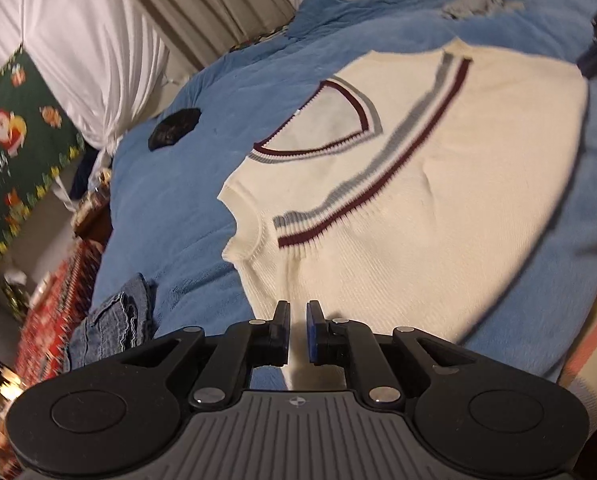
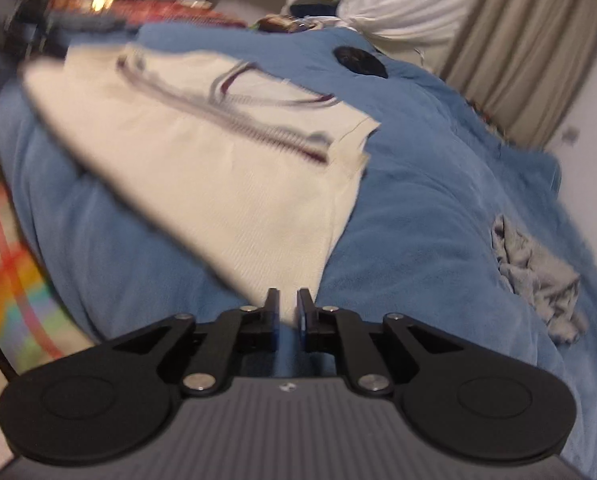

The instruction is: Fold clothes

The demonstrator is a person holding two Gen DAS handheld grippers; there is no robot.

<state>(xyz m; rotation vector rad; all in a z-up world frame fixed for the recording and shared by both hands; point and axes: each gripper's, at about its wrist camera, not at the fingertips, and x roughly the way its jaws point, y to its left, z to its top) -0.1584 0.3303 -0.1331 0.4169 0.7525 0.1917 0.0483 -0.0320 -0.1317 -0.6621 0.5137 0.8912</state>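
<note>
My left gripper [image 1: 297, 310] pinches the bottom edge of the cream knitted vest with dark red and grey stripes [image 1: 438, 184]. My right gripper [image 2: 288, 298] pinches its other corner. The vest stretches ahead over the fluffy blue blanket [image 1: 170, 200].

**Blurred, cropped, covered**

Right wrist view smeared by motion: vest [image 2: 202, 152] stripes streaked, clutter beyond the bed's far edge unreadable. Vest hem hidden behind the fingers [image 1: 282, 328] in the left view; grip on cloth impossible to confirm. Denim pile [image 1: 110, 324] partly covered by the gripper body. Banner [image 1: 14, 152] lettering cropped and blurred.
</note>
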